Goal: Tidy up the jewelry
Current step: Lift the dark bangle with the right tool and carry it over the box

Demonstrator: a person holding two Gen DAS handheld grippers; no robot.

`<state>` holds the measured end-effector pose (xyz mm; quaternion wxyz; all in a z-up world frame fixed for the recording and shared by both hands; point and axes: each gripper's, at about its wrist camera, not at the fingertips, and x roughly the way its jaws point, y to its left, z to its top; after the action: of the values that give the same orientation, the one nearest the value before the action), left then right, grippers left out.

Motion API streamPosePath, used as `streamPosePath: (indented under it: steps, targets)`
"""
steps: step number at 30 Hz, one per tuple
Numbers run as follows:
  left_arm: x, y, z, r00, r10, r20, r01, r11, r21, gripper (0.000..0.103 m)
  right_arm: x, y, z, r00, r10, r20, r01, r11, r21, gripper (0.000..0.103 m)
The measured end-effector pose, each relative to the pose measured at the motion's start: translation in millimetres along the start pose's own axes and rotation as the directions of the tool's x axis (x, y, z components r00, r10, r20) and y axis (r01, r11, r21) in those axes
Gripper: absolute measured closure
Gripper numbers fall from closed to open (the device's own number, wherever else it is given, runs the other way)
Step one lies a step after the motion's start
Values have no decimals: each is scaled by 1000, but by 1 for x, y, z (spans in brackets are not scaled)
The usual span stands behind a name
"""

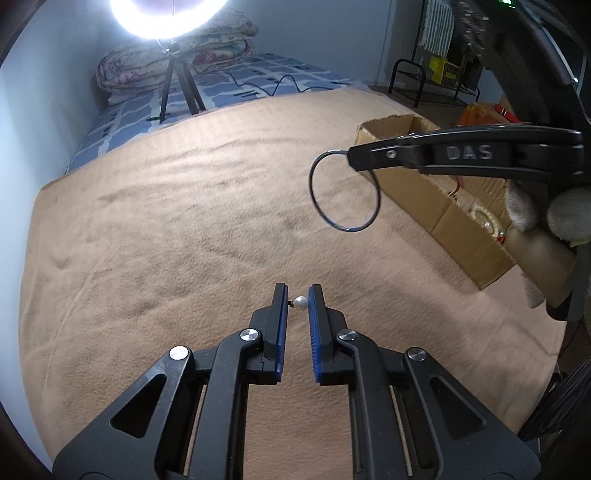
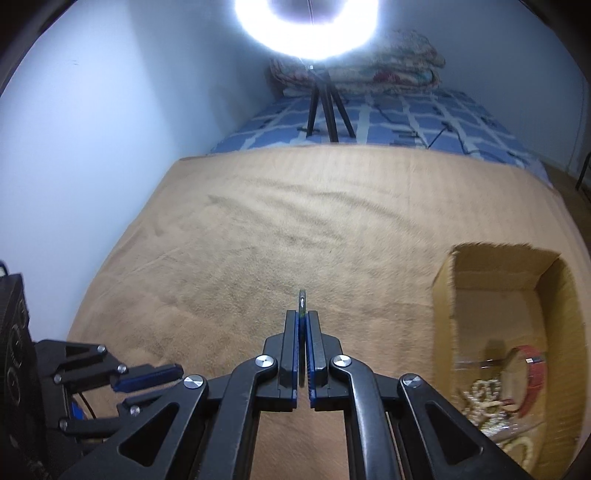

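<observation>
Left wrist view: left gripper (image 1: 297, 303) pinches a small round pearl earring (image 1: 300, 302) between ribbed blue pads | right gripper (image 2: 303, 325) clamps a thin metal hoop bangle (image 1: 344, 192), held in the air | fuzzy tan blanket (image 1: 184, 240) over bed, ring light (image 1: 166, 18) beyond | open cardboard box (image 2: 461, 273) of beads at right edge, wide bare blanket left.

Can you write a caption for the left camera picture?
Left gripper holds a pearl earring while the right gripper carries a thin bangle beside the cardboard box.
</observation>
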<state>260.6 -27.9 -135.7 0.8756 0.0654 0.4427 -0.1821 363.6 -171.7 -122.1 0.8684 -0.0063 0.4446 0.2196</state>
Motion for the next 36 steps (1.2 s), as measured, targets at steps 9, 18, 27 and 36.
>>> streamPosePath:
  steps: [9,18,27,36]
  targets:
    - [-12,-27,18,999,-20,38,19,1000,25,94,-57,-14,-2,998,5,68,-4,1000,-8,102]
    - [-19,-65,40,995,-63,74,59,997,59,94,-116,-45,-7,990,-27,140,28,1000,-2,102]
    - [-11,-114,64,986,-139,95,131,987,90,94,-147,-96,-15,980,-128,155,127,992,16,102]
    - [7,-165,79,977,-197,81,185,973,139,94,-154,-145,-21,968,-207,141,203,978,48,102]
